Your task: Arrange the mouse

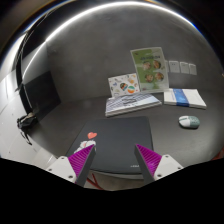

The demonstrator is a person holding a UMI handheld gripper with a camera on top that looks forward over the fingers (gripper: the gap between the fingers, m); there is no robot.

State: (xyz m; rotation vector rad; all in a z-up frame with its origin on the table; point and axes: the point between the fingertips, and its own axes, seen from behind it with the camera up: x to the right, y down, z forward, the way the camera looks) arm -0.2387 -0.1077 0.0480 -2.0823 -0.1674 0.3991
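A pale grey-green rounded computer mouse (pixel 189 122) sits on the grey desk (pixel 80 110), beyond the right finger and off the dark rectangular mouse pad (pixel 120 140). The gripper (pixel 115 158) hangs open, empty, over the pad. Illustrated paper sheets (pixel 135 92) and a blue-edged booklet (pixel 185 98) lie beyond.

Just ahead of the gripper (pixel 115 160), whose fingers stand apart with nothing between them, a dark mouse pad (pixel 118 135) lies flat. Papers (pixel 135 100) and a booklet (pixel 186 97) crowd the desk's (pixel 70 95) far edge; the mouse (pixel 188 122) sits apart rightward, bare desk around it.
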